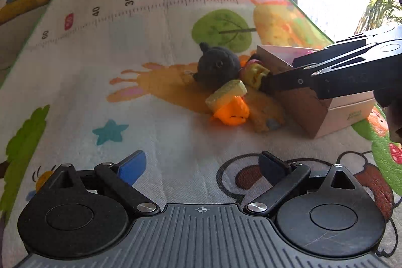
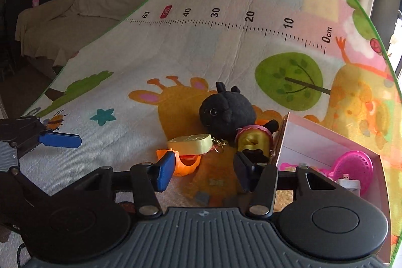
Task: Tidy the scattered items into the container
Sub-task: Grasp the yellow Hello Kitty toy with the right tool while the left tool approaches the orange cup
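Four toys crowd beside the box (image 2: 284,137), centre frame. My right hand-held gripper (image 2: 204,167), half open, empty, nears the yellow toy (image 2: 253,141); left hand-held gripper (image 1: 201,165) wide, empty. Risk: nudging neighbours away.

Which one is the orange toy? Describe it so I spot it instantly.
Find the pink cardboard box on the cartoon play mat. A toy cluster lies left of it. The glossy orange plastic toy sits nearest the camera, under a pale yellow slab, unlike the fuzzy black plush.
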